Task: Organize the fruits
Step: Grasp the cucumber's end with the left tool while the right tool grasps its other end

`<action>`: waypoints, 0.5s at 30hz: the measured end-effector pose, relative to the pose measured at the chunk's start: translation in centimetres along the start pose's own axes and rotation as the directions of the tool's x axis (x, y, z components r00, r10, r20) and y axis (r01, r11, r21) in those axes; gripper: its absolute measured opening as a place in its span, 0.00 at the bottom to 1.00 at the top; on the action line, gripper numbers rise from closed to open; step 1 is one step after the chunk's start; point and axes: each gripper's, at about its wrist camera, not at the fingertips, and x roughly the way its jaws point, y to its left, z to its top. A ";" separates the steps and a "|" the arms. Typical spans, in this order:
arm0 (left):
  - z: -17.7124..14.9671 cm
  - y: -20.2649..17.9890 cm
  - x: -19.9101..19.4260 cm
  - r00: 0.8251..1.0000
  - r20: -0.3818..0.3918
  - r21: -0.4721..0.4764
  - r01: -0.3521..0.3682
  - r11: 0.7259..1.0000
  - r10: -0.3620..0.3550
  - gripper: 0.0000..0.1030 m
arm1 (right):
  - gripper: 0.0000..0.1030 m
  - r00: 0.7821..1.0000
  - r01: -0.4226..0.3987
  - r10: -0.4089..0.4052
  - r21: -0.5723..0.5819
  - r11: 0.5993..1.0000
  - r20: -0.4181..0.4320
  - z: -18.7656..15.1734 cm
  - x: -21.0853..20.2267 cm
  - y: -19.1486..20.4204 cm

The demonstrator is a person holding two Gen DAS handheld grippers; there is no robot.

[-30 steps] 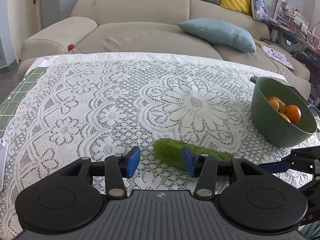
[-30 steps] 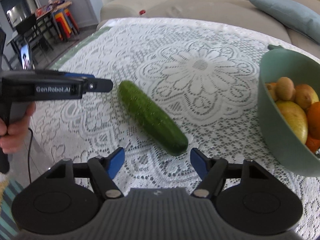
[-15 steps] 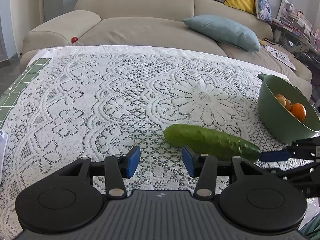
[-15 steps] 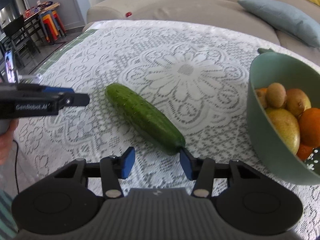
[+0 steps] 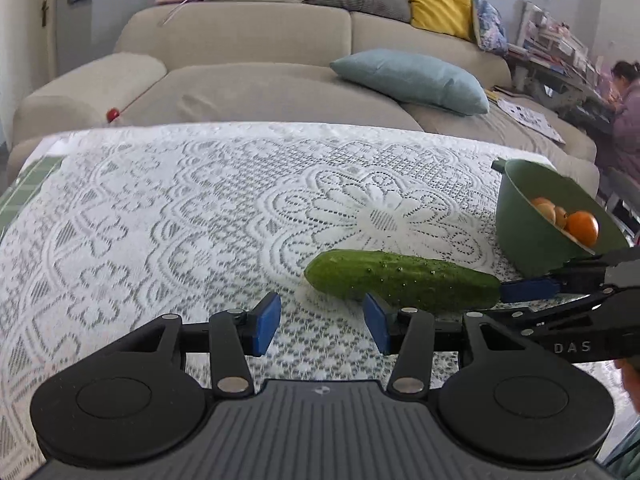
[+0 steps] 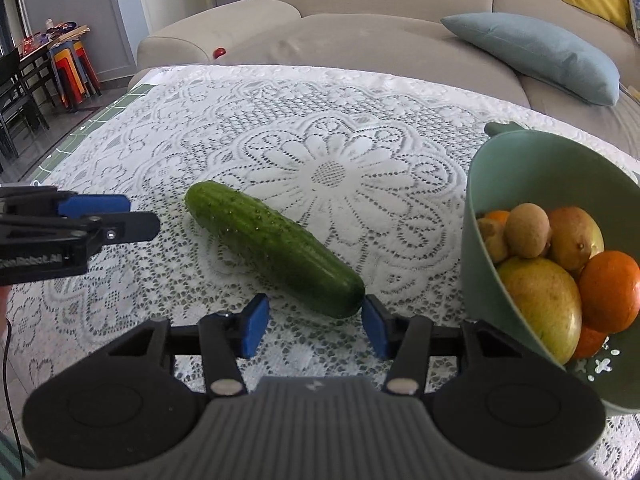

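A green cucumber (image 6: pixel 276 248) lies flat on the lace tablecloth; it also shows in the left wrist view (image 5: pixel 404 280). My right gripper (image 6: pixel 314 326) is open and empty, its right fingertip just at the cucumber's near end. My left gripper (image 5: pixel 322 328) is open and empty, just in front of the cucumber's left end. A green bowl (image 6: pixel 480 208) to the right holds an orange (image 6: pixel 612 290), a kiwi (image 6: pixel 526 230) and yellow fruits; it appears in the left wrist view (image 5: pixel 524 216) too.
The table (image 5: pixel 160 208) wears a white lace cloth over green. A beige sofa (image 5: pixel 256 76) with a blue pillow (image 5: pixel 412 80) stands behind. A small red ball (image 5: pixel 113 113) rests on the sofa. A person (image 5: pixel 624 120) sits at far right.
Both grippers have drawn back from the cucumber and shifted view. My right gripper's fingers have narrowed from wide open. The cucumber lies in the same place.
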 end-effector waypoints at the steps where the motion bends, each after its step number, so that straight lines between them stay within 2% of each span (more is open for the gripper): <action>1: 0.0 -0.2 0.4 1.000 -0.003 0.024 -0.004 1.000 0.004 0.55 | 0.51 1.000 0.001 -0.001 -0.001 1.000 -0.001 0.0 0.1 0.0; 5: -0.5 -0.8 2.2 0.999 -0.028 0.132 -0.031 0.991 0.035 0.56 | 0.52 1.000 0.017 -0.017 -0.049 0.999 -0.001 -0.2 0.3 0.4; 8: -0.7 -0.9 3.1 0.999 -0.037 0.175 -0.032 0.984 0.039 0.56 | 0.52 1.000 0.024 -0.025 -0.087 0.996 -0.004 -0.3 0.5 0.7; 15: -0.7 -2.0 4.3 0.999 -0.017 0.297 -0.034 0.954 0.041 0.61 | 0.52 1.000 0.028 -0.029 -0.118 0.993 -0.004 -0.3 1.0 0.5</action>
